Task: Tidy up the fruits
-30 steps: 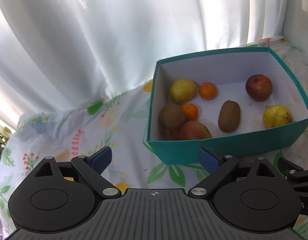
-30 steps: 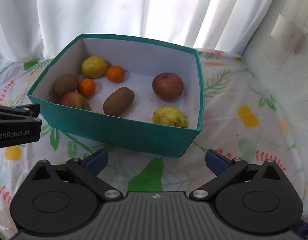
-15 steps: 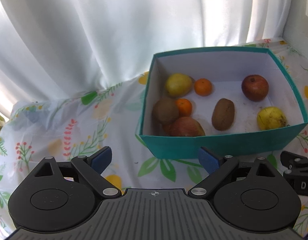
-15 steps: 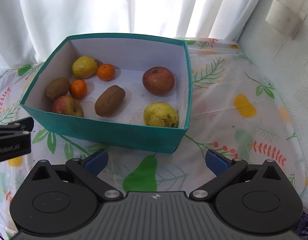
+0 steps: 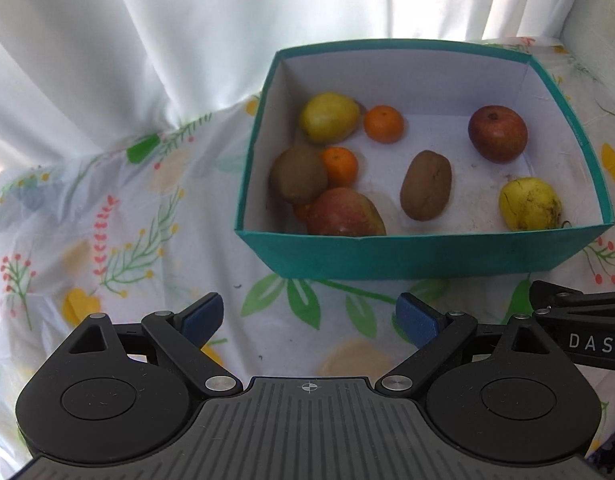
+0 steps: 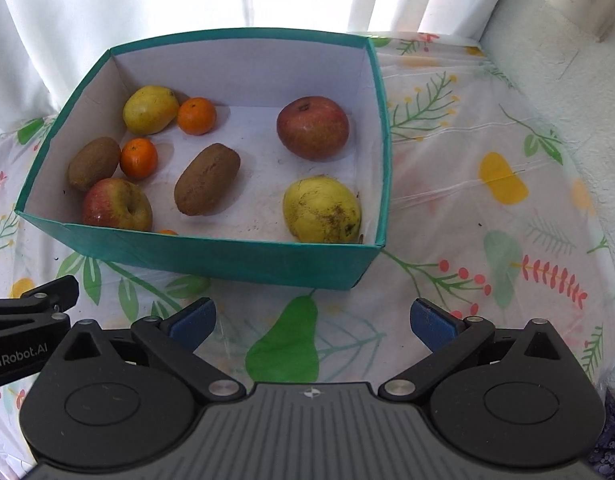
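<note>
Setting: White curtains (image 5: 147, 60) hang behind a table covered with a floral cloth (image 6: 487, 200); you are holding one gripper in each hand, both pointed at a teal box (image 6: 227, 258).
Left gripper: Your left gripper (image 5: 307, 318) hovers above the cloth, its blue-padded jaws spread wide and holding nothing.
Right gripper: Your right gripper (image 6: 311, 318) is likewise wide apart and empty, hovering short of the box's near wall.
Where the fruit lies: All fruit sits inside the box, ahead of both grippers and past the near wall, so any reach must go over that wall and down.
Nearest to your right: A yellow pear (image 6: 321, 210) lies in the near right corner, with a red apple (image 6: 312, 128) behind it.
Centre: A kiwi (image 6: 206, 179) lies alone mid-box, its long axis running from near-left to far-right in the right wrist view.
Nearest to your left: A red-yellow apple (image 5: 343, 214), a second kiwi (image 5: 297, 174) and a mandarin (image 5: 339, 166) are crowded together, touching; a second pear (image 5: 327, 117) and mandarin (image 5: 383, 124) sit near the far wall. A sliver of orange shows against the near wall; what it is cannot be told.
Writing: Your left view shows "DAS" on the other gripper's side; your right view shows "enRobot.AI", the start cut off.
</note>
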The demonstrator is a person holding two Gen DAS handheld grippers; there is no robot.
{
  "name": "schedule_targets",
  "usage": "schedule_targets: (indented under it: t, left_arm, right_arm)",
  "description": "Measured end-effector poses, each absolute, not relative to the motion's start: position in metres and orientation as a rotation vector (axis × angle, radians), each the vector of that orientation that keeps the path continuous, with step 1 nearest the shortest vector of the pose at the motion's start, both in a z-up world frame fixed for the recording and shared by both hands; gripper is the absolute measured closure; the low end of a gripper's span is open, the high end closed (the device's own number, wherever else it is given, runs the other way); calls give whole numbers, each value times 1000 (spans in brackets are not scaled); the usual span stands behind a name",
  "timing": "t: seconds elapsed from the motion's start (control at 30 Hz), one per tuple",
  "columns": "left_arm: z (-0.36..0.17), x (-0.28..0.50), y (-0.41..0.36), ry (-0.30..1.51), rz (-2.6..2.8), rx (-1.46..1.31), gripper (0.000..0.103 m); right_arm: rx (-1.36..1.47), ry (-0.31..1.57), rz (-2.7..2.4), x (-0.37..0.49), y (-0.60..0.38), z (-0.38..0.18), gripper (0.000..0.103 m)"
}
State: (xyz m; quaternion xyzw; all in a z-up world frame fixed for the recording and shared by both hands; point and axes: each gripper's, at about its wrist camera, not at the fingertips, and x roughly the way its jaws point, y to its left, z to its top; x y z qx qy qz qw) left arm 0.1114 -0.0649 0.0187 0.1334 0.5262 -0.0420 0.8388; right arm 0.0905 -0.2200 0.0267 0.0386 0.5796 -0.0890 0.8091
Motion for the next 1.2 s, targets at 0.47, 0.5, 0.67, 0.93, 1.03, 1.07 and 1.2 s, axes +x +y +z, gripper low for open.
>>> schedule_targets:
  t: [0.47, 0.5, 0.67, 0.93, 1.03, 1.07, 1.2]
  left_arm:
    - [13, 123, -70, 1153, -104, 305, 6]
    - [12, 123, -70, 1156, -105, 304, 6]
    - [8, 126, -73, 1166, -111, 308, 6]
    - [5, 127, -75, 1171, -120, 313, 6]
    - [4, 127, -75, 1172, -118, 317, 6]
    - [4, 128, -75, 1174, -120, 318, 6]
    - [3, 128, -76, 1173, -120, 323, 6]
  right_arm:
    - [52, 1266, -207, 102, -220, 23, 0]
    - [53, 1267, -209, 102, -220, 23, 0]
    - [63, 1275, -208, 103, -221, 20, 0]
    - [62, 1279, -217, 105, -220, 17, 0]
    - [58, 1282, -217, 106, -220, 17, 0]
    - [58, 1282, -217, 106, -220, 16, 0]
    - [57, 1287, -217, 107, -220, 16, 0]
